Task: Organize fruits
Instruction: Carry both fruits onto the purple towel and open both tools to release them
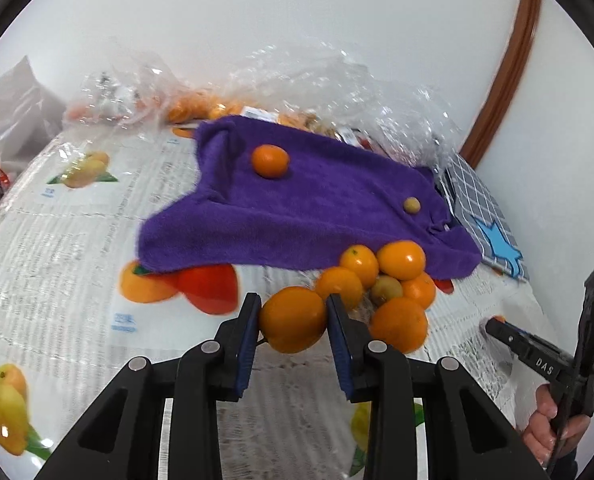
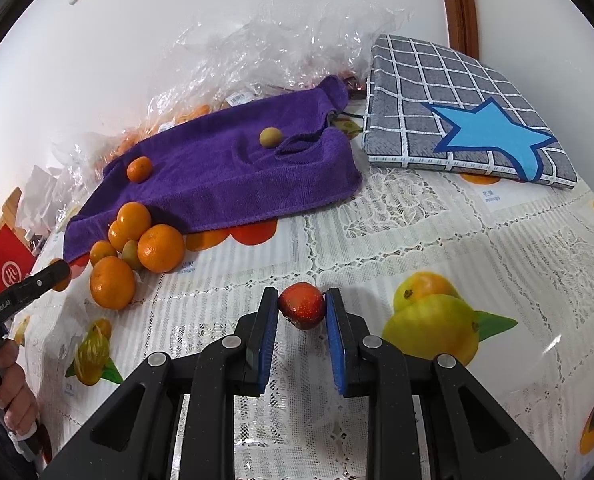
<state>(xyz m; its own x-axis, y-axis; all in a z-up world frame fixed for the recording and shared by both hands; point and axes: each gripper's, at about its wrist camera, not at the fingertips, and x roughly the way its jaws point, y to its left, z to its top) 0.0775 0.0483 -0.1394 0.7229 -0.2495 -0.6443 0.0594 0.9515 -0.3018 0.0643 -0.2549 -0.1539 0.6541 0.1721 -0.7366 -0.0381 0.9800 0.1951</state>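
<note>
We are clamping the left gripper [image 1: 293,319] on an orange [image 1: 293,319] at the six o'clock edge of the fruit pile [image 1: 389,284], while our right gripper [image 2: 301,312] is closing its blue pads on a small red fruit [image 2: 301,311] over the lace tablecloth [image 2: 397,240]. At twelve o'clock, a purple towel [image 1: 317,208] is carrying a tangerine [image 1: 270,161] and a small greenish fruit [image 1: 411,205], with crumpled clear plastic bags [image 1: 317,80] behind it.

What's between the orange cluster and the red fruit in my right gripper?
Nothing: in the right wrist view only bare lace tablecloth separates the orange cluster from the red fruit.
</note>
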